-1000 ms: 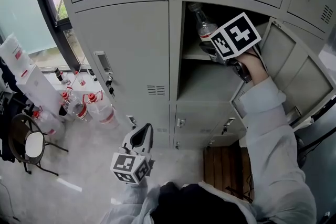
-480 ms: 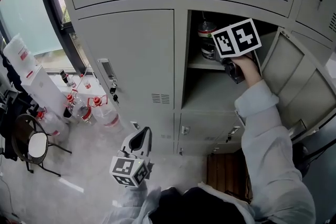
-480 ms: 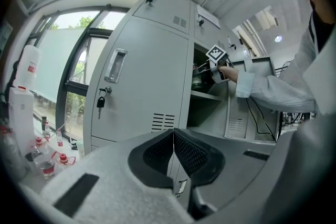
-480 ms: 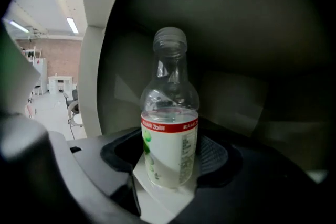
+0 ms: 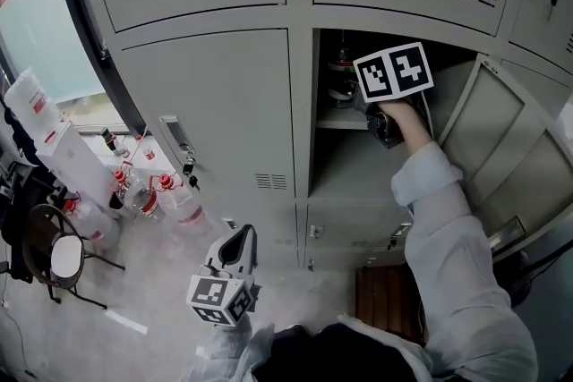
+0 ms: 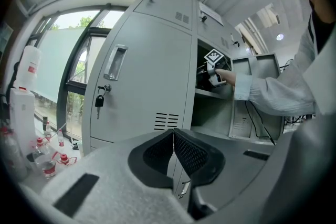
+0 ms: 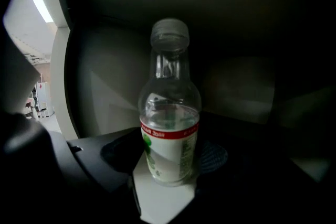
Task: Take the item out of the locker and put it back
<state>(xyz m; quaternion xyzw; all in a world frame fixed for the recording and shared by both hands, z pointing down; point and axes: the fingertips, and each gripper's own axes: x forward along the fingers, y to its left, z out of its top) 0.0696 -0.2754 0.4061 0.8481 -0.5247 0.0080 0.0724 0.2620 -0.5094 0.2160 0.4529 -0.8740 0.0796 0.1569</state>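
A clear plastic bottle with a red-banded white and green label stands upright in the dark upper part of the open locker compartment. My right gripper is shut on its lower body, one pad on each side. In the head view the bottle shows just left of the gripper's marker cube, with the sleeve reaching into the locker. My left gripper hangs low in front of the lockers, its jaws shut and holding nothing.
The open locker door swings out to the right. A closed door with a handle and hanging key is to the left. Water bottles, white containers and a chair stand at the left; a wooden pallet lies below.
My right gripper has carried the bottle from the compartment's mouth deeper onto the upper shelf, and the bottle has gone from tilted to upright. The left gripper stayed put.
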